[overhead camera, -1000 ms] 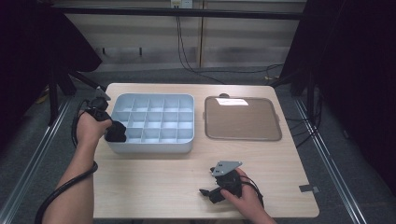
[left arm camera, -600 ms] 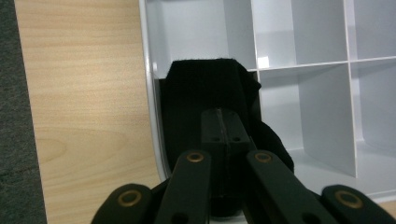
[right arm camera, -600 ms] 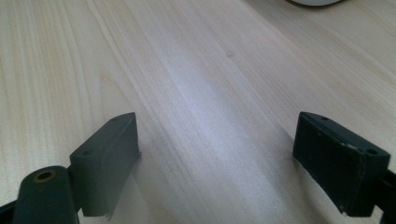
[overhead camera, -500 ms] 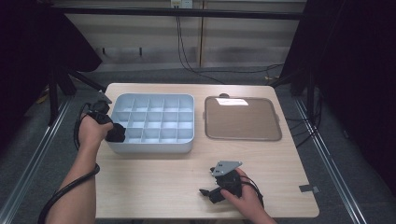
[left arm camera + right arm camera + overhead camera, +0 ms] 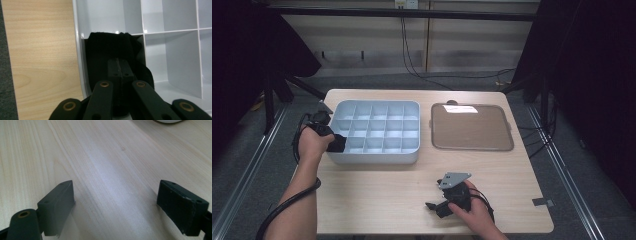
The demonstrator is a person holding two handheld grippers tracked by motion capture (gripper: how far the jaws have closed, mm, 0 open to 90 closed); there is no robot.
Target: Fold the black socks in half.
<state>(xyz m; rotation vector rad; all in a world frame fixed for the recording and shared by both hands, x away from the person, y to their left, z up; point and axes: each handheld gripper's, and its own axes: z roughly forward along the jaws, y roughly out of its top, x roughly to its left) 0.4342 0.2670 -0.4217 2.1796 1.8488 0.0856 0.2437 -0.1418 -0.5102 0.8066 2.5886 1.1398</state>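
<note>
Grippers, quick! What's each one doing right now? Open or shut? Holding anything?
Left gripper: shut on the black cloth, in a corner compartment of the divided tray.
Right gripper: open, holding nothing, over the bare table.

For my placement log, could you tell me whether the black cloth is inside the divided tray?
Inside. The black cloth sits in a corner compartment of the divided tray, with the left gripper shut on it.
</note>
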